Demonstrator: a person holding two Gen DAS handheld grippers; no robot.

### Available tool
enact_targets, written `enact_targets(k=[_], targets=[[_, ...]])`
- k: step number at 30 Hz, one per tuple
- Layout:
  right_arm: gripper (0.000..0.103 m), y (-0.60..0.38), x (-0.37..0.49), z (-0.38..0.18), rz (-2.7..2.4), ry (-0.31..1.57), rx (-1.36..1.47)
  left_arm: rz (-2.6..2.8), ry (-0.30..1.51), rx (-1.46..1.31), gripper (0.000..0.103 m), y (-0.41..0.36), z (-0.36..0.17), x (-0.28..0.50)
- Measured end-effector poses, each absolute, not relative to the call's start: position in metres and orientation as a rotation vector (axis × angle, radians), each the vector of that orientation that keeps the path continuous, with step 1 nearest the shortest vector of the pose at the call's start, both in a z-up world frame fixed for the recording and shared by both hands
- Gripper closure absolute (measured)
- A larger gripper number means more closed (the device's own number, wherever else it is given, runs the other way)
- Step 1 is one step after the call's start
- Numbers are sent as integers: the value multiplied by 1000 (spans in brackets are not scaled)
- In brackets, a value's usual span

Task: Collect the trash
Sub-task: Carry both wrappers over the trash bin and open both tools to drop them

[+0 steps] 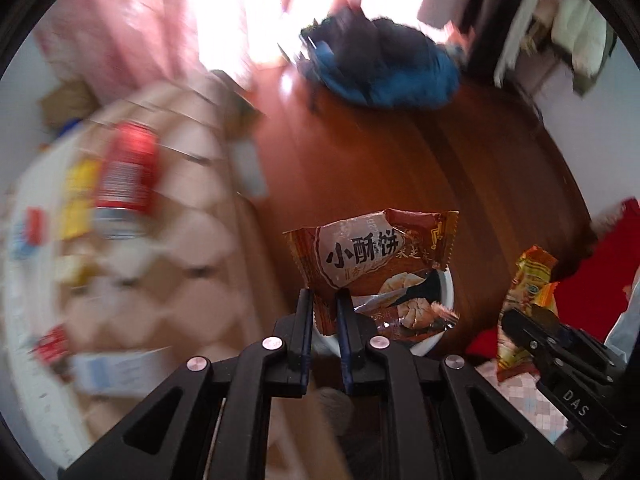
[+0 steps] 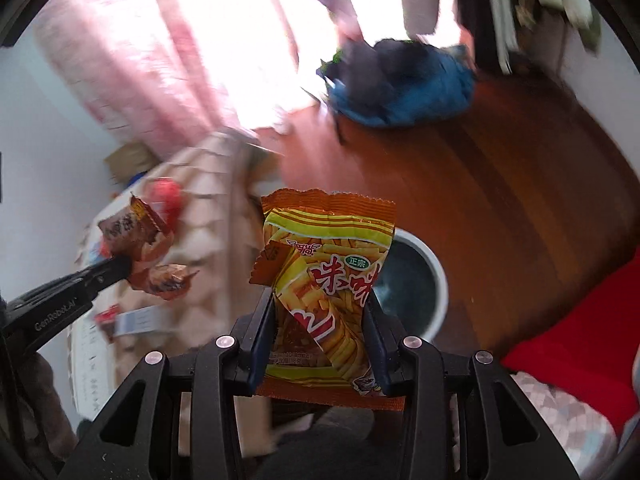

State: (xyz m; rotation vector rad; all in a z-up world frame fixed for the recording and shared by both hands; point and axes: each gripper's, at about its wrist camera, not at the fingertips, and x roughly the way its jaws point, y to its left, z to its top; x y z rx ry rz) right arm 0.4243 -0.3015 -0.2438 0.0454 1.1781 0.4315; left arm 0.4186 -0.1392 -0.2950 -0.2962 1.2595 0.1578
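Note:
My left gripper (image 1: pixel 325 300) is shut on a brown pastry wrapper (image 1: pixel 372 252) and holds it above a white round bin (image 1: pixel 448 284) on the wooden floor; a second brown wrapper (image 1: pixel 404 314) hangs below it. My right gripper (image 2: pixel 320 312) is shut on an orange and yellow snack bag (image 2: pixel 324 280), held up beside the white bin (image 2: pixel 432 276). The right gripper with its bag also shows in the left wrist view (image 1: pixel 524 280). The left gripper with its brown wrappers shows in the right wrist view (image 2: pixel 136 240).
A table with a beige patterned cloth (image 1: pixel 192 208) stands at the left, with a red soda can (image 1: pixel 128 176), yellow packets (image 1: pixel 80 196) and other small wrappers. A blue and dark bag (image 1: pixel 384 68) lies on the floor. Red fabric (image 2: pixel 580 328) is at the right.

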Motion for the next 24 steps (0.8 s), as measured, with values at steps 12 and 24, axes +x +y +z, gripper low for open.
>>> enact_targets(k=[12, 24], targets=[[60, -358, 520, -433, 294, 1492, 182, 108, 1558, -342, 27, -164, -436, 520], [8, -358, 533, -485, 288, 1571, 214, 176, 1519, -260, 8, -161, -420, 490]])
